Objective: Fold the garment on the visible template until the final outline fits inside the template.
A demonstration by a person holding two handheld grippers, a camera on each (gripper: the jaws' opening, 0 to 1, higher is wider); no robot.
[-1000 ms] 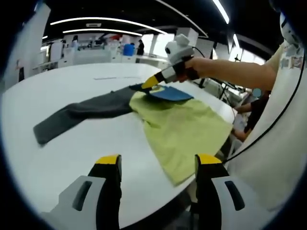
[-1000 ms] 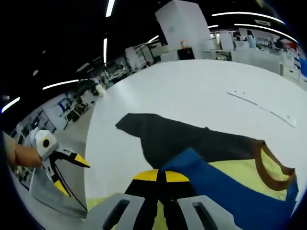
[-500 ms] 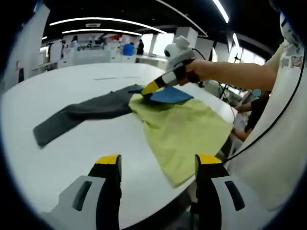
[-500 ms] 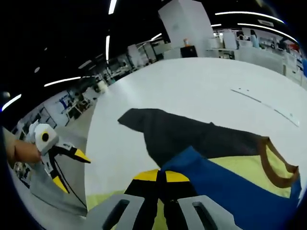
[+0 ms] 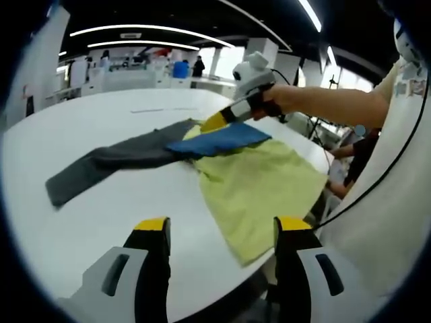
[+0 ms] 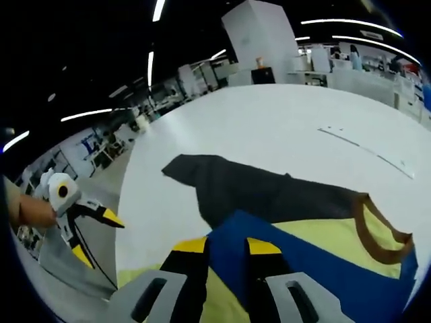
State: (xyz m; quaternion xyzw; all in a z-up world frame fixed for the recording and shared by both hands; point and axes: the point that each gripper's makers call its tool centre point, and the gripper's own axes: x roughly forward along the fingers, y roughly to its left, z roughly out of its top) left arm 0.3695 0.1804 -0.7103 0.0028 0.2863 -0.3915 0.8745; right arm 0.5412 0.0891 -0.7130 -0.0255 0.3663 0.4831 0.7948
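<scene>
White and broad, the round table carries everything, its surface running away toward the far side of a hall. On it, toward the right, lies the garment, a yellow-green body spread flat with one edge hanging just over the near right rim of the table. A dark grey sleeve stretches from it to the left, lying flat. No separate template outline can be made out on the table, so whether the cloth sits inside one cannot be told. A blue panel, likely the other sleeve or the garment's inner face, is turned over onto the far part of the yellow body, which looks like the first fold inward.

The right tongs sit at the far edge of that blue panel; in the right gripper view the right tongs stand parted with the blue cloth lying between them, not pinched. The left tongs hover spread apart above the near table, holding nothing, well apart from the garment, probably waiting for the grey sleeve.
</scene>
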